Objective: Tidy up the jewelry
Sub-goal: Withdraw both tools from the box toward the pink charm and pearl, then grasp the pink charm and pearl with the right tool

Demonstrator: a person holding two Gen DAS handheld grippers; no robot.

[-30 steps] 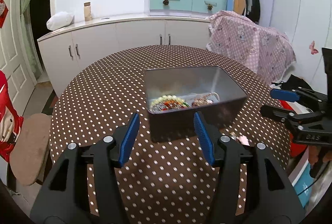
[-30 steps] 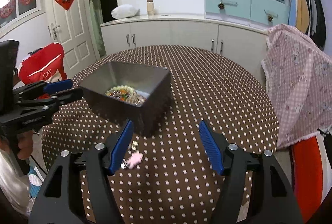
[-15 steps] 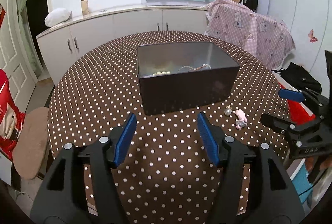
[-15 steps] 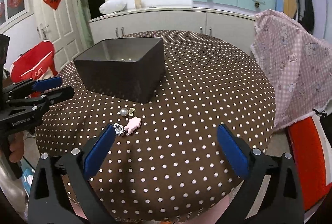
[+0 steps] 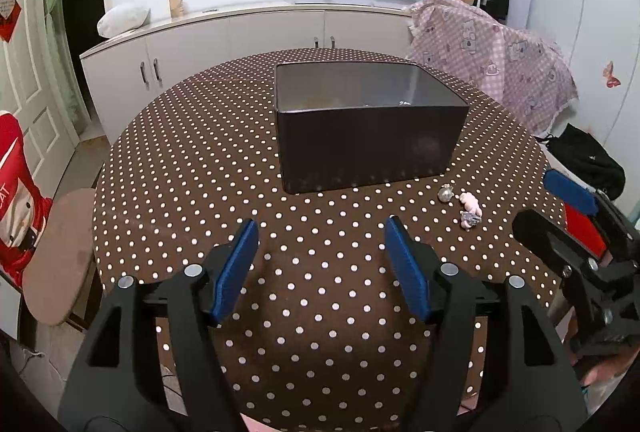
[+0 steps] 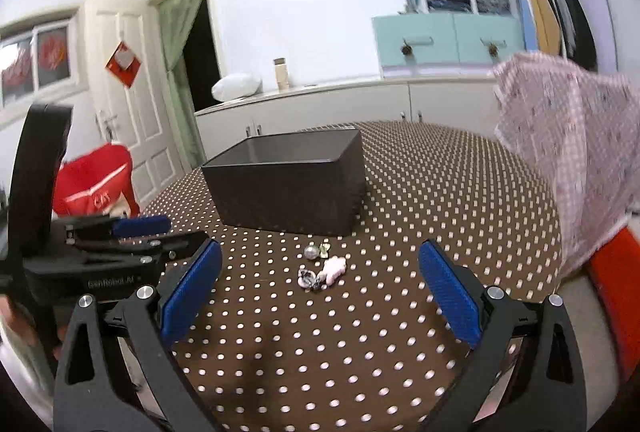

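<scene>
Both grippers [image 5: 322, 252] [image 6: 320, 284] gape near table edge [image 5: 120, 151]; trinkets [image 6: 324, 270] beside box [image 6: 288, 183].

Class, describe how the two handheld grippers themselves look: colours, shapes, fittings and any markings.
Both the left gripper and right gripper have black angular frames with triangular cutouts, silver screws, and ribbed blue pads on the fingers. White lettering marks the left gripper's side; it is too blurred to read surely.
</scene>
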